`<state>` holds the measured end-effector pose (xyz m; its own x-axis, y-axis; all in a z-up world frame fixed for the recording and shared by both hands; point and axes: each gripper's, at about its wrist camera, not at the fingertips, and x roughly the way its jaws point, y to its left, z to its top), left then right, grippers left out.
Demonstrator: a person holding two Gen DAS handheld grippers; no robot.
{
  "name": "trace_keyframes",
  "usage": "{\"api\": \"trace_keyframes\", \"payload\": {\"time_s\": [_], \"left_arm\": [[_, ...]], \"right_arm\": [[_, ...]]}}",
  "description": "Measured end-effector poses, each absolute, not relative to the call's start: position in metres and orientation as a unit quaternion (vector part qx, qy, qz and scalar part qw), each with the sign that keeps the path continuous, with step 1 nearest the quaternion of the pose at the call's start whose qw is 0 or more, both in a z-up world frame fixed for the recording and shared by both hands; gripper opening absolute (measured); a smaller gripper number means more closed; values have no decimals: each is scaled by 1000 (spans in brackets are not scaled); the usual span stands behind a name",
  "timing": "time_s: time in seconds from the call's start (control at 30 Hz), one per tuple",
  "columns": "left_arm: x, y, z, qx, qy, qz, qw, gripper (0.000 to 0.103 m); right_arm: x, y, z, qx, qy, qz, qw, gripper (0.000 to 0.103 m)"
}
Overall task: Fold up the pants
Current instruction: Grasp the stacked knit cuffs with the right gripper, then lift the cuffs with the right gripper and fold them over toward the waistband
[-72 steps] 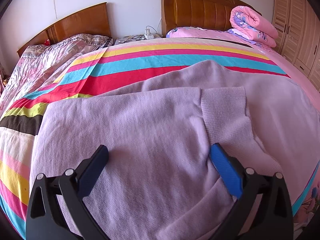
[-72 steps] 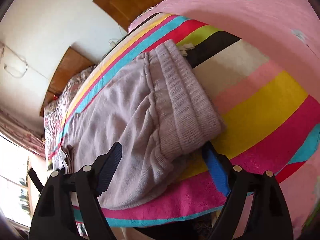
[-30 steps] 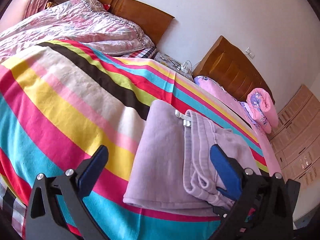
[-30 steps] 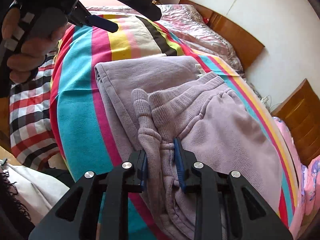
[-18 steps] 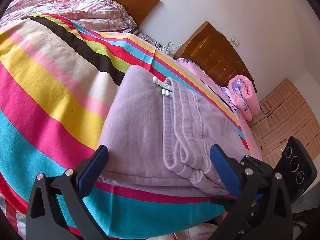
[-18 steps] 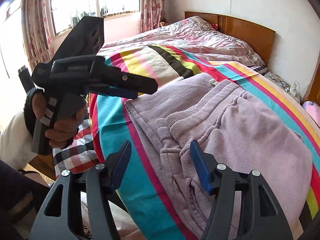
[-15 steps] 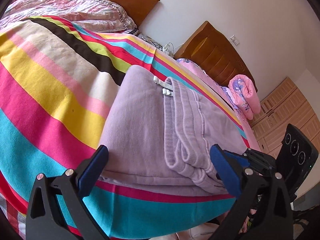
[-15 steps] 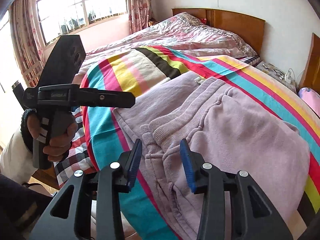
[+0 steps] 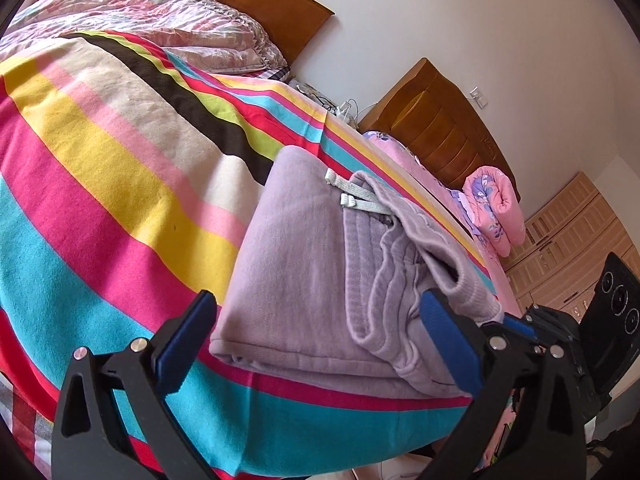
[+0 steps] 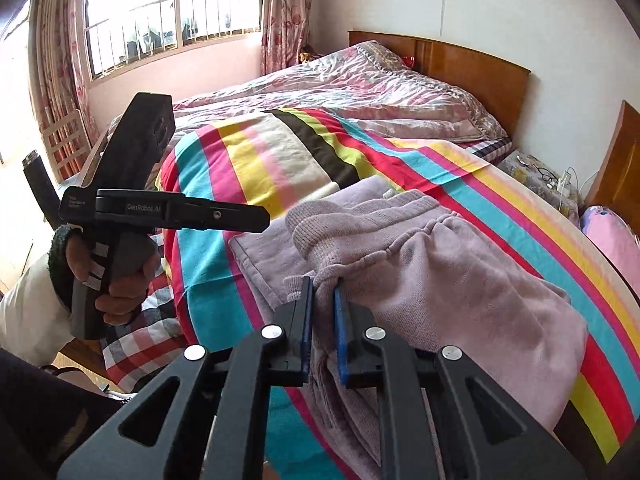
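The lilac pants (image 9: 312, 280) lie folded into a thick stack near the front edge of the striped blanket (image 9: 120, 184), their white drawstring (image 9: 356, 196) at the far end. My left gripper (image 9: 318, 300) is open, its blue pads spread either side of the stack's near end, apart from the cloth. In the right wrist view the left gripper (image 10: 256, 216) hovers beside the pants (image 10: 460, 280). My right gripper (image 10: 323, 286) has its jaws closing tight on a ribbed fold of the top layer, which is lifted off the stack. The right gripper (image 9: 508, 322) shows at the stack's right corner.
A rolled pink quilt (image 9: 496, 208) and wooden headboard (image 9: 440, 128) lie beyond the pants, with a wardrobe (image 9: 568, 232) at right. A second bed with a floral quilt (image 10: 360, 80) is on the far side. A person's hand (image 10: 120, 280) holds the left gripper above a plaid sheet (image 10: 136, 344).
The right gripper opened, then shut again on the ribbed edge of the top layer and rose, lifting that edge. The left gripper dropped slightly nearer the stack and stayed open.
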<state>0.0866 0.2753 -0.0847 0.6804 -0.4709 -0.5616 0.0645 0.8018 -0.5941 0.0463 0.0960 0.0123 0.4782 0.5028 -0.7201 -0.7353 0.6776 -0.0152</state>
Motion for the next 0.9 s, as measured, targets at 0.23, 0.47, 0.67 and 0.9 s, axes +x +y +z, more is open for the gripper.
{"api": "trace_keyframes", "payload": {"time_s": [0.23,0.47,0.67,0.9], "left_arm": [[87,272,-87,-267,376,-148,875,101],[84,275,-86,-270,372,-145,876,101],[79,275,-78,-269,370,-158,875,101],[81,268,-75,-273,378,-172,868,101]], "right_arm": [[43,110,-41,-203,397,369,816,24],[27,116,-50,-297,366,363,804,41],[15,121,-60,-374,318,343,801,28],[1,128,-72,-445,282,331,783,32]]}}
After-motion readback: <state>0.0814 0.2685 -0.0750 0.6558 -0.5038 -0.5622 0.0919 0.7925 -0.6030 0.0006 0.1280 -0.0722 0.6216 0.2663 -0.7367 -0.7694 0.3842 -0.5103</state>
